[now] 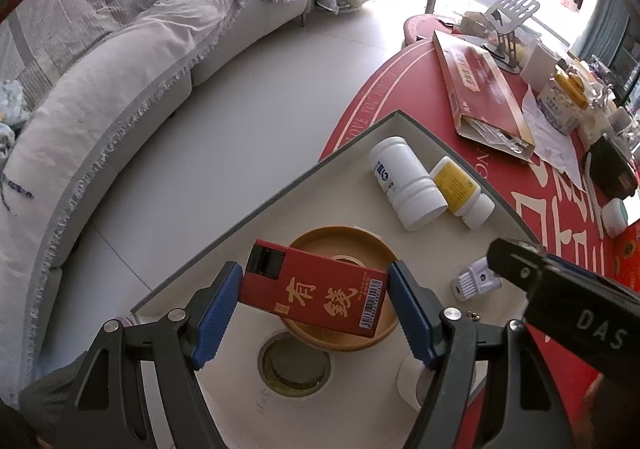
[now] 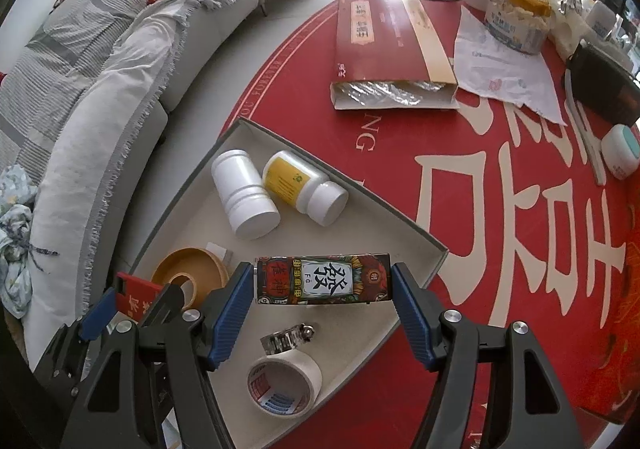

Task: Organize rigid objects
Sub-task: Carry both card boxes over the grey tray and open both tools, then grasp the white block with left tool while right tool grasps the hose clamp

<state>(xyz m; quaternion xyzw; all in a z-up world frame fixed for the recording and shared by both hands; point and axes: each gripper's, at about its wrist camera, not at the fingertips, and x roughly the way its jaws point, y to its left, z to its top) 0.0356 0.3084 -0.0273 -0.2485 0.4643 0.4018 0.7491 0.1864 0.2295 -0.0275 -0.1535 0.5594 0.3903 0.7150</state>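
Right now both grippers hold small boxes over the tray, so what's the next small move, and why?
Probably lower the right gripper and set its patterned box on the bare tray floor beneath; the watch clasp and tape roll lie nearer.

red box (image 1: 320,295): gold characters, white barcode
patterned box (image 2: 322,281): multicolour, black character on white panel
bottles (image 2: 244,195): white; one yellow-labelled
tablecloth (image 2: 520,229): red, cream lettering
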